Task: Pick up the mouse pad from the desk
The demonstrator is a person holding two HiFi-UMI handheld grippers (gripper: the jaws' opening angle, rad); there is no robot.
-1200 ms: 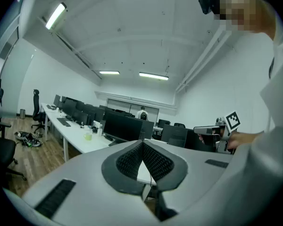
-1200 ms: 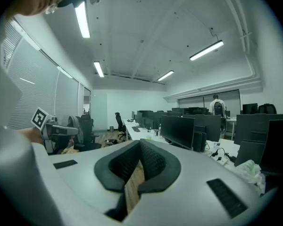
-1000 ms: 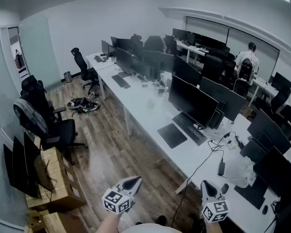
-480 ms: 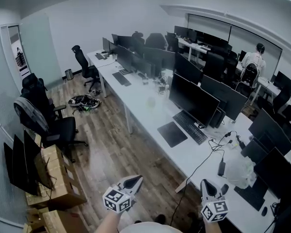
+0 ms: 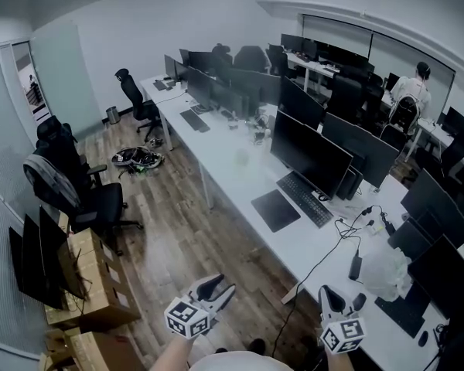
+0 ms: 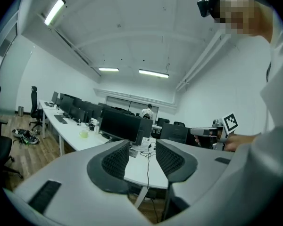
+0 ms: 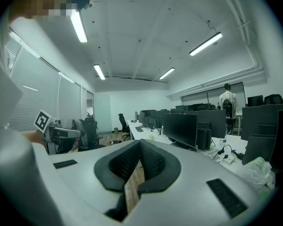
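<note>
A dark mouse pad (image 5: 274, 209) lies flat on the long white desk (image 5: 240, 168), left of a black keyboard (image 5: 301, 199) and in front of a monitor (image 5: 309, 154). Both grippers hang low at the head view's bottom edge, far from the pad, over the wood floor. My left gripper (image 5: 224, 288) (image 6: 142, 157) is opening, with a clear gap and nothing between its jaws. My right gripper (image 5: 331, 294) (image 7: 139, 160) has its pads meeting at the tips, nothing in them. The pad does not show in either gripper view.
Rows of monitors and keyboards fill the white desks. A cable (image 5: 319, 265) hangs off the near desk edge; a crumpled white bag (image 5: 383, 273) lies to its right. Office chairs (image 5: 85, 199), cardboard boxes (image 5: 93, 308) and leaning monitors stand left. A person (image 5: 410, 95) sits at the far right.
The left gripper's jaws have parted from shut. The view has shifted slightly forward toward the desk; both grippers stay low at the bottom edge.
</note>
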